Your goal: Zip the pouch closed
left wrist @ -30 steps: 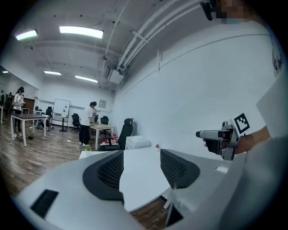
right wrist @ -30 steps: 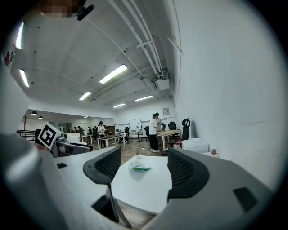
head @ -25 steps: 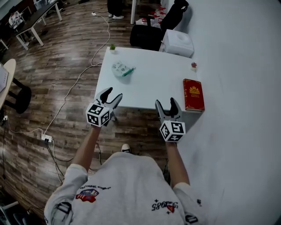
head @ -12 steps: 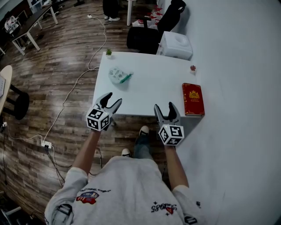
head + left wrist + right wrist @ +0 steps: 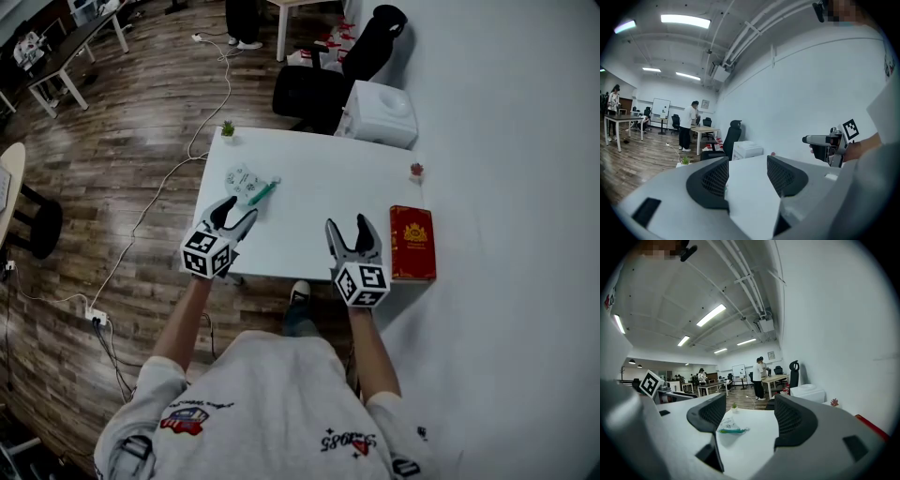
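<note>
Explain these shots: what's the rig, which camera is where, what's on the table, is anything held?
There is no robot here. A person holds a two-finger gripper in each hand. The top-down picture comes from a camera on the person's head. In it the left gripper and right gripper hover at the near edge of a white table. The other two pictures come from a camera riding on each gripper, looking along its fingers. On the table lie a pale pouch with a green strip, a red book, a tiny potted plant and a small red ornament. Both grippers are open with nothing between the fingers. The pouch lies untouched, just ahead of the left gripper.
</note>
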Tool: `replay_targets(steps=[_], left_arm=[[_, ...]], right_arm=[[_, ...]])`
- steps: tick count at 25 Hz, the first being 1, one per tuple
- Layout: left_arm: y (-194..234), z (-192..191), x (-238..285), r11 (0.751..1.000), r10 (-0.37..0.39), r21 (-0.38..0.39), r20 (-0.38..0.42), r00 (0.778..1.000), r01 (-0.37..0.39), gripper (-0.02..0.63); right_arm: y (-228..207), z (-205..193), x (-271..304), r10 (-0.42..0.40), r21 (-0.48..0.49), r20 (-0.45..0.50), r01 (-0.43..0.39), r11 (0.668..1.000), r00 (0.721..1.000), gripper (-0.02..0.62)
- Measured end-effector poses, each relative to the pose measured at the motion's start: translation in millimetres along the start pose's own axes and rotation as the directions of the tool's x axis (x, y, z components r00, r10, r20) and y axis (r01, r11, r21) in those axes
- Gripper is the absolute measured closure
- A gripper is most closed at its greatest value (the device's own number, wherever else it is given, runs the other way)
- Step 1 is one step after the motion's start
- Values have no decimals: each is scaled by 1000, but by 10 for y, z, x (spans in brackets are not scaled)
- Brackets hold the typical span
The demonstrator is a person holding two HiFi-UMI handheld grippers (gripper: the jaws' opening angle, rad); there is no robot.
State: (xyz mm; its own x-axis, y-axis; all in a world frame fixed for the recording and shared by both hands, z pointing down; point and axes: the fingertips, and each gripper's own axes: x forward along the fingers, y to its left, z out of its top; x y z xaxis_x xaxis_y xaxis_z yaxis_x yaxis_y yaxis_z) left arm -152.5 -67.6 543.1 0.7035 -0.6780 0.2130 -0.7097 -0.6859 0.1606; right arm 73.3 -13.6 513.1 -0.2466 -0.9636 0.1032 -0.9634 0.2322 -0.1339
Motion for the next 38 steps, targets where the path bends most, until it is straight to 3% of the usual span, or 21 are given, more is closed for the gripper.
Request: replay_targets(steps=[10, 15, 26, 33, 38], left_arm=[[407, 400, 1027, 998, 59, -14, 6, 998, -59, 364], [609, 441, 1404, 995, 98, -24, -27, 995, -99, 364], [712, 211, 1884, 990, 117, -58, -135, 984, -126, 364], [878, 8, 2090, 990, 96, -81, -207, 974, -114, 364], [989, -265, 2307, 990, 62, -99, -305, 950, -97, 364]], right_arm=[[-757, 296, 1080, 63, -5, -9, -63, 998, 998, 287], [-1020, 300, 1542, 111, 15, -17, -110, 994, 994, 288], [-1290, 95, 1990, 174, 45, -73, -171, 984, 982, 290], [-1323, -82, 2113, 156, 62, -111, -150, 987, 981, 291], [-1379, -286, 2186, 132, 91, -145, -120, 989, 981, 293]])
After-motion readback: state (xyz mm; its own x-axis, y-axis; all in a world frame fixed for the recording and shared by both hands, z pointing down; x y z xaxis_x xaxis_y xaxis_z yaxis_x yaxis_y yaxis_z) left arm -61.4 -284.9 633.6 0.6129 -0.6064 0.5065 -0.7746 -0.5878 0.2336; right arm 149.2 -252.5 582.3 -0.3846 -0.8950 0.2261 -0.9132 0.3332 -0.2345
